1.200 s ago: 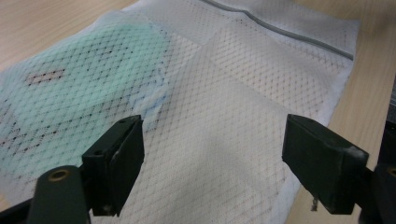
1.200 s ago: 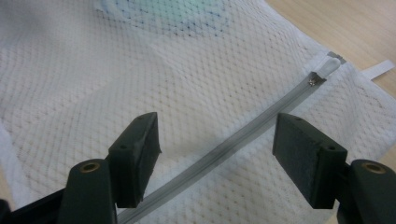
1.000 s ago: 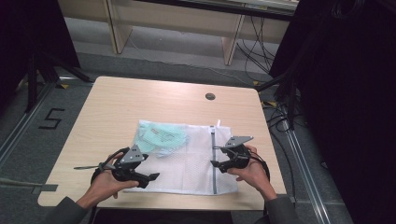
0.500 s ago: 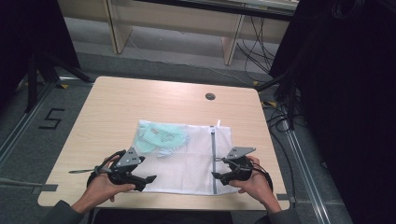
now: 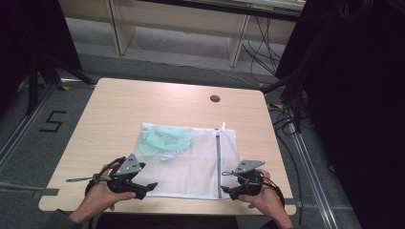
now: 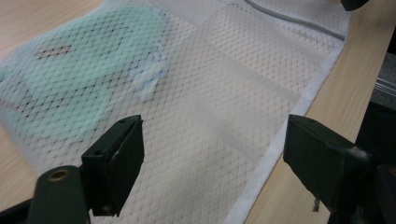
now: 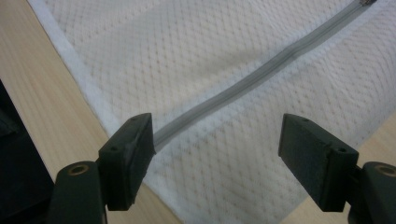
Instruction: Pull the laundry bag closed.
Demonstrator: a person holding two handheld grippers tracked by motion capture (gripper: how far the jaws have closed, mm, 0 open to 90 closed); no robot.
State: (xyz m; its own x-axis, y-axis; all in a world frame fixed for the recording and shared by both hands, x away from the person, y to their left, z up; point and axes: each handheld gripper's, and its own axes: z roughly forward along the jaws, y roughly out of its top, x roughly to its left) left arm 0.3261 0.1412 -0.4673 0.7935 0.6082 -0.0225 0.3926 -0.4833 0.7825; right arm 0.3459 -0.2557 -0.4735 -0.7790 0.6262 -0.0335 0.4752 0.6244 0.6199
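Table [image 5: 119, 109]: I work at a light wooden top; the mesh laundry bag [image 5: 191, 157] lies flat on its near half, its lower hem just short of the near edge, so both hands can reach it.
Left gripper [image 5: 143, 187]: I hold it low over the bag's near left corner with the jaws standing wide apart and nothing between the pads, the white hem running under them. I judge it waits there to pin that corner.
Contents: a mint-green garment [image 6: 79, 79] is bunched in the bag's far left part, away from the zipper, so it stays inside.
Zipper [image 7: 252, 77]: the grey strip runs from the far edge to the near hem on the bag's right side.
Right gripper [image 7: 217, 163]: its jaws have just been opening and now stand wide apart over the zipper's near end, gripping nothing.
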